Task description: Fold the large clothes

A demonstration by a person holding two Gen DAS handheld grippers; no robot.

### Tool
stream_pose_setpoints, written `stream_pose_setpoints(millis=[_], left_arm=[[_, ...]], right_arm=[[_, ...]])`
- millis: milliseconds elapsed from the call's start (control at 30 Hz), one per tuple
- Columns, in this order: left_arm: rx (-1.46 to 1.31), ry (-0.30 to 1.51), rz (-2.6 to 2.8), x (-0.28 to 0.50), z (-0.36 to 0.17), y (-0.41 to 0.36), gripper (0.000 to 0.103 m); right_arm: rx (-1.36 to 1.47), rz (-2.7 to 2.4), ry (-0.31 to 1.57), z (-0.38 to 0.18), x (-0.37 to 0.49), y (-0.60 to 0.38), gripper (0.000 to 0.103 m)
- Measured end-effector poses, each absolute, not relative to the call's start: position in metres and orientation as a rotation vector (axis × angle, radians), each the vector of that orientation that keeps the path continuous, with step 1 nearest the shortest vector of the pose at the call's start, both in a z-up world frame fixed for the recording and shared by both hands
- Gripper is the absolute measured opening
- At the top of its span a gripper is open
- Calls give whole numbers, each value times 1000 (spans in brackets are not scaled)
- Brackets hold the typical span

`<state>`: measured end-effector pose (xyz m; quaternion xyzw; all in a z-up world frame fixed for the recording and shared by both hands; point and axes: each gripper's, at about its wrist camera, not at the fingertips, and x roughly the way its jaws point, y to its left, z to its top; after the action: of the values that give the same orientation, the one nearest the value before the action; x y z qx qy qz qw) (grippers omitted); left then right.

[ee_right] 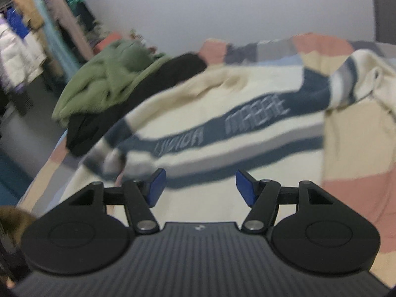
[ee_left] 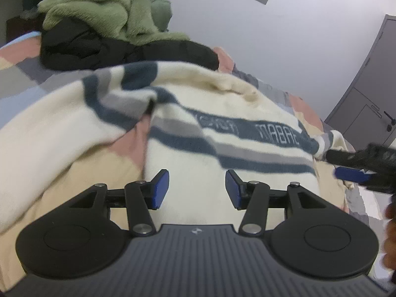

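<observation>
Jaws of the left gripper [ee_left: 197,189] stand apart w/ nothing between the blue pads. The right gripper [ee_right: 198,186] is open too, empty, jaws wide. Both hang over a cream sweater [ee_left: 210,133] w/ navy and grey stripes, spread flat on a patchwork bedspread [ee_right: 356,198]. The sweater's left sleeve [ee_left: 74,123] is folded across the body. Behind it sits a black garment [ee_left: 99,47] w/ a fuzzy green one [ee_left: 106,12] on top. Far back: wall, grey door [ee_left: 371,94], clothes rack [ee_right: 29,32].
</observation>
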<state>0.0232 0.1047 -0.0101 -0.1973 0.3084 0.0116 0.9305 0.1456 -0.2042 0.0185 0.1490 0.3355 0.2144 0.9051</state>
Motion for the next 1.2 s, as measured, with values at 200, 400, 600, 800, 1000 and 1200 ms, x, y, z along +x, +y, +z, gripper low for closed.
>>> stream_pose_setpoints(millis=[200,400,600,800,1000,1200], left_arm=[[-484,638,38,6,-19,117,57],[-532,660,29,24,-25,126,57],[-576,669,101,37,-32,149,57],[-678,729,112,48,-49,165,57],[-731,738,81,49,-57,165,57],[-801,743,0,51,-65,158,57]], right_arm=[[275,583,737,-24,129,-172,64],[204,742,771,-50,111,-140,65],[131,916,797,-67,99,-109,64],[-43,963,778,-77,89,-82,46],[9,922,761,-67,99,-109,14],[250,795,722,-52,123,-172,14]])
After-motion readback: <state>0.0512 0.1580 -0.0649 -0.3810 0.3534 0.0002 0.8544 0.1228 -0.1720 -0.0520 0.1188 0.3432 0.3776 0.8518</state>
